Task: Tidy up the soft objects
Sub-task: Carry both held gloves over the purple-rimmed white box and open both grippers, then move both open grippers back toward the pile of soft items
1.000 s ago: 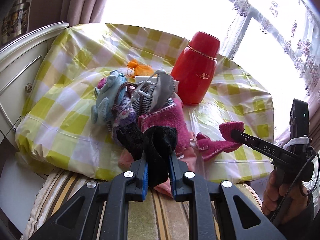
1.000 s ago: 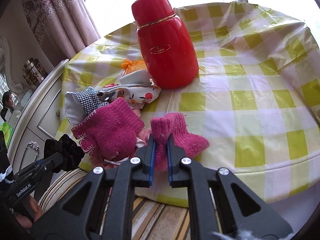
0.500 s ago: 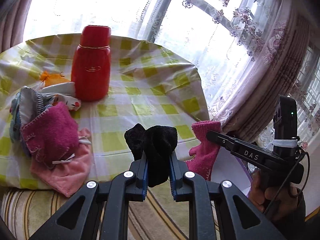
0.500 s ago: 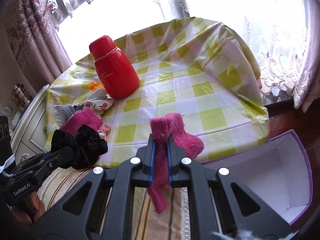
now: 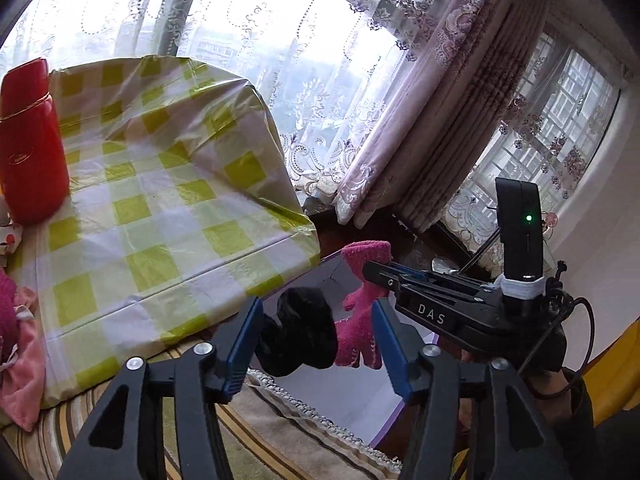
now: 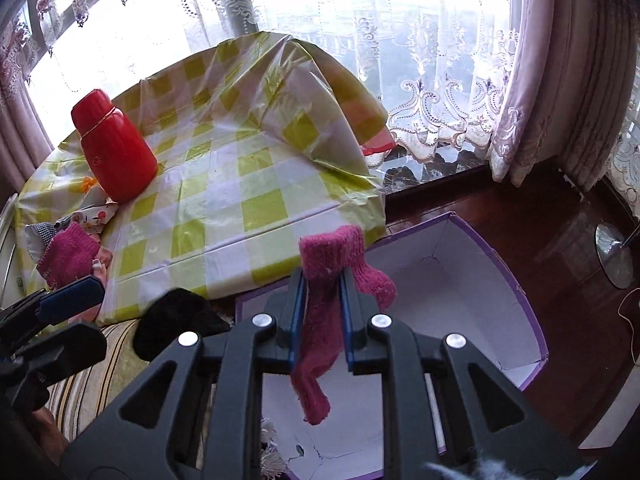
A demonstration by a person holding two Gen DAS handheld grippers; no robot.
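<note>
L gripper (image 5: 316, 344) fingers opening, fuzzy black sock (image 5: 298, 336) loose between | R gripper (image 6: 322, 316) fingers opening, pink knit sock (image 6: 324, 300) between | over purple-edged white box (image 6: 472, 280)

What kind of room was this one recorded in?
Most likely a home living room or bedroom by a window: lace curtains, a table under a checked plastic cloth with a red thermos, dark wooden floor.
</note>
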